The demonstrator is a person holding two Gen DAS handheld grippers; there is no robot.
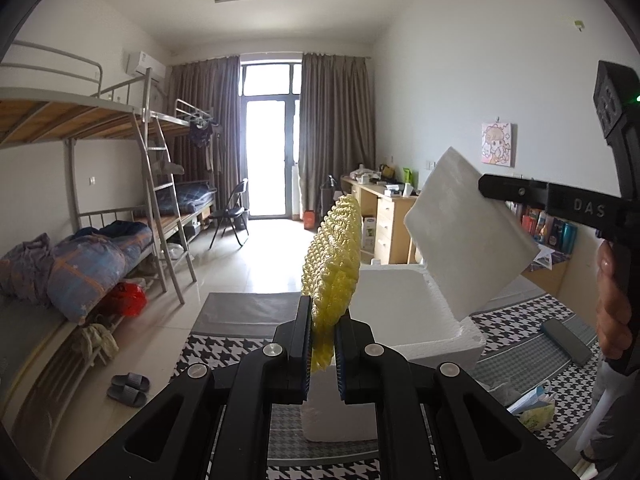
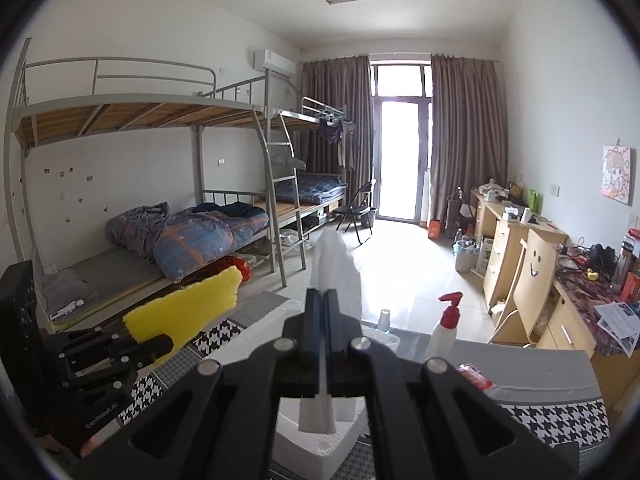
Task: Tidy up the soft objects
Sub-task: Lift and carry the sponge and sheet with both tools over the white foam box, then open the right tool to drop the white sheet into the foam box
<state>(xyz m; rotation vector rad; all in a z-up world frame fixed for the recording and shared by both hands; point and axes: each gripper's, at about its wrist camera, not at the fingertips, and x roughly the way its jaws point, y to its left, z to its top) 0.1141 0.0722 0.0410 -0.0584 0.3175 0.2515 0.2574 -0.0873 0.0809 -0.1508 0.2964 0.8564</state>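
My left gripper (image 1: 322, 334) is shut on a yellow bumpy foam sheet (image 1: 332, 264) and holds it upright above the near edge of an open white styrofoam box (image 1: 404, 300). My right gripper (image 2: 321, 320) is shut on a white foam sheet (image 2: 334, 268), held edge-on in its own view. In the left wrist view that white sheet (image 1: 468, 232) hangs tilted over the box's right side, pinched by the right gripper (image 1: 494, 188). The left gripper (image 2: 156, 346) with the yellow sheet (image 2: 188, 310) shows at the left of the right wrist view.
A houndstooth cloth (image 1: 224, 348) covers the table under the box. A red-capped spray bottle (image 2: 446, 326) and a small cup (image 2: 385, 318) stand on the table. Bunk beds (image 2: 160, 216) line the left wall, and desks (image 2: 520, 256) the right.
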